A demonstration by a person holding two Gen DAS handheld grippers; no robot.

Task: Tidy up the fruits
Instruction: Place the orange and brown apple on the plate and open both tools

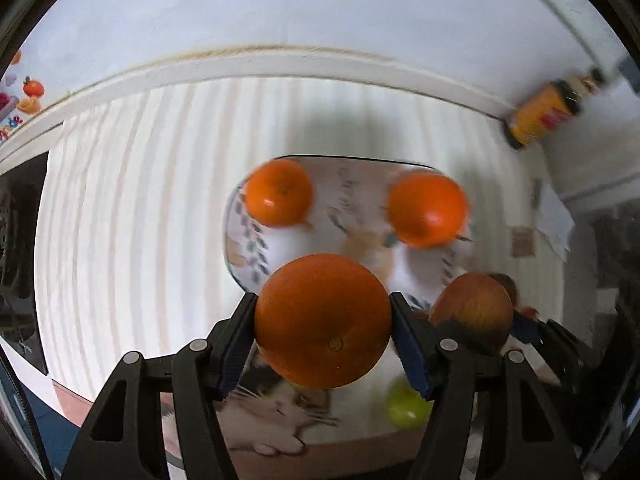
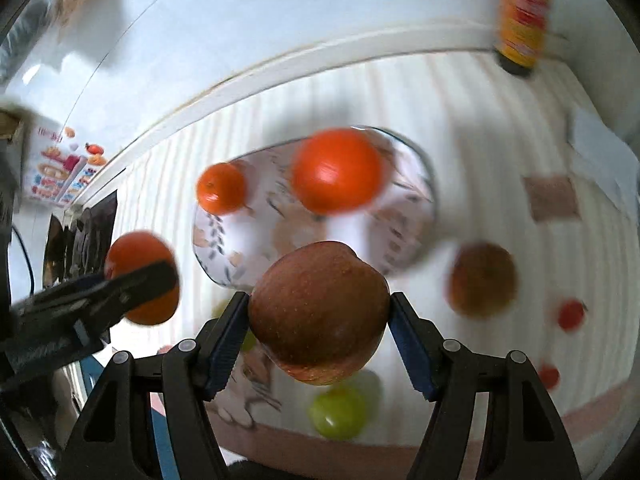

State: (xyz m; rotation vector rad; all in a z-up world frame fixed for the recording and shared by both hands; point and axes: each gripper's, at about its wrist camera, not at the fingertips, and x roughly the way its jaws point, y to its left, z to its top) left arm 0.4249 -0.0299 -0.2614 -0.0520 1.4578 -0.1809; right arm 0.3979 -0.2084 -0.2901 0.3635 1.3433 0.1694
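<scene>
above the plate [image 1: 236,264] | my left gripper [image 1: 323,320] clamps an orange [image 1: 323,320] | right gripper [image 2: 319,316] clamps an apple [image 2: 319,312] | risk: dropped fruit knocks the tangerines [image 1: 279,192] off

the right gripper [image 2: 319,316] clamps a red-brown apple [image 2: 319,314] between its blue-padded fingers [image 2: 224,344]. beyond the apple lies a patterned plate [image 2: 400,216] holding a large orange [image 2: 337,171] and a smaller orange [image 2: 220,188]. left of the plate, the left gripper [image 2: 100,296] grips another orange [image 2: 140,256]. right of the plate sits a brown fruit [image 2: 482,280], blurred. nearer than the apple lies a green fruit [image 2: 338,416]. far right of the plate stands an orange-labelled bottle [image 2: 522,16].
</scene>
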